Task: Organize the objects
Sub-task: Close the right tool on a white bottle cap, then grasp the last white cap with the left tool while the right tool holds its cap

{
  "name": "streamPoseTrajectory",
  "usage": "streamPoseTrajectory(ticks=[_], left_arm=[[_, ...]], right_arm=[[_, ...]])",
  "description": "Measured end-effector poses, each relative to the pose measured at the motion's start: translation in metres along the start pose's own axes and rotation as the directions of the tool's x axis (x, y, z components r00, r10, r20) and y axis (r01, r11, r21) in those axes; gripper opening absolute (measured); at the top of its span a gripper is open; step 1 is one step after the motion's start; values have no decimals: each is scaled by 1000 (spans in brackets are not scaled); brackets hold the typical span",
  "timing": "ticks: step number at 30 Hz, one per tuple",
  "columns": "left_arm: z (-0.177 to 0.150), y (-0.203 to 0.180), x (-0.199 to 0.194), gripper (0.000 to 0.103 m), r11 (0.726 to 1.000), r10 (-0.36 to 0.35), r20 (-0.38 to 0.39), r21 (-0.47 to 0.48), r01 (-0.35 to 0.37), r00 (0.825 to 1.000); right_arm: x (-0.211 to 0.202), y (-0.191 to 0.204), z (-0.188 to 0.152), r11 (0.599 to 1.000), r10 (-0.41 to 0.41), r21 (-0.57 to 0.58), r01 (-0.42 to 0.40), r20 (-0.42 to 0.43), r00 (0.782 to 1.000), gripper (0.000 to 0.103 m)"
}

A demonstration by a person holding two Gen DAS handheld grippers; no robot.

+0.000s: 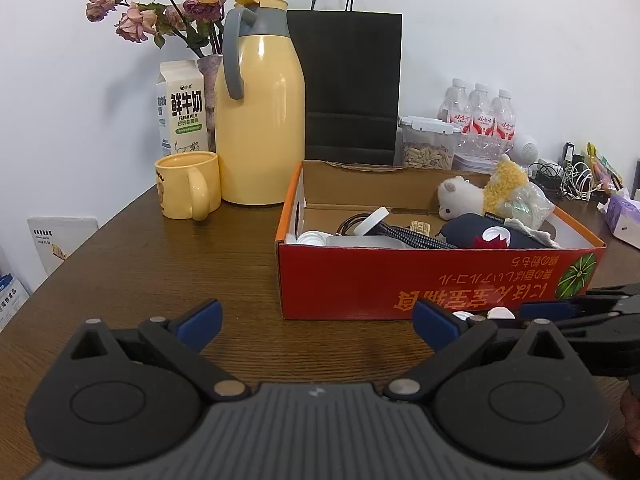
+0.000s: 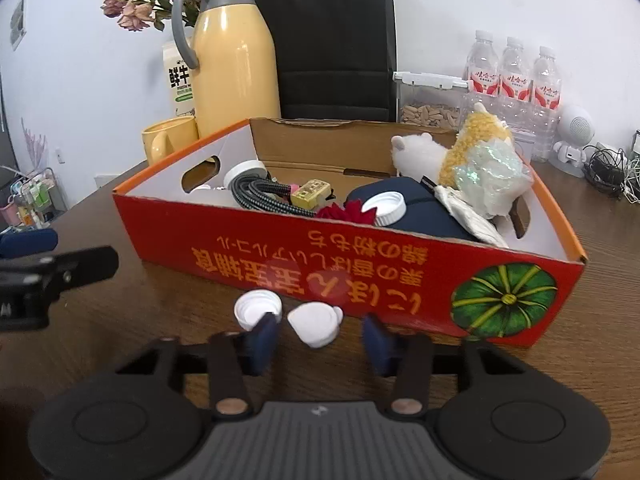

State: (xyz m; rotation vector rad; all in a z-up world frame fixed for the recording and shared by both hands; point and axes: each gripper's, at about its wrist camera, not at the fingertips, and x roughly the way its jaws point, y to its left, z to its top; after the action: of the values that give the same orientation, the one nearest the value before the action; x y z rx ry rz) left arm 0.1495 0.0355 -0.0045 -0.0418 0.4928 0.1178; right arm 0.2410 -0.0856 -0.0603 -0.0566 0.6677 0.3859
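A yellow thermos (image 1: 259, 112), matching mug (image 1: 187, 185), milk carton (image 1: 182, 108), black paper bag (image 1: 347, 80) and water bottles (image 2: 514, 74) line the wall.

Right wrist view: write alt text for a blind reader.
The open right claw hovers around a white cap on the wooden table, beside another cap, before a cluttered red box.

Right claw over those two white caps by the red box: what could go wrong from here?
1. The right claw is open around one cap; the other cap touches a finger and may get knocked away.
2. The red box sits just behind, so the fingertips could bump it.
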Motion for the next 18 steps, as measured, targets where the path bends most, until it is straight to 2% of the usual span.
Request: streamPoseTrajectory(ticks=[3, 11, 18], left_arm=[[0, 0, 0, 103, 1000, 2, -1, 0, -2, 1000], [-1, 0, 3, 103, 1000, 10, -12, -1, -10, 1000], [-2, 0, 8, 103, 1000, 23, -24, -6, -23, 999]], right_arm=[[6, 4, 3, 1000, -5, 4, 5, -1, 1000, 28], [5, 9, -1, 1000, -4, -17, 4, 18, 1000, 27], [-14, 5, -3, 1000, -3, -14, 4, 87, 996, 27]])
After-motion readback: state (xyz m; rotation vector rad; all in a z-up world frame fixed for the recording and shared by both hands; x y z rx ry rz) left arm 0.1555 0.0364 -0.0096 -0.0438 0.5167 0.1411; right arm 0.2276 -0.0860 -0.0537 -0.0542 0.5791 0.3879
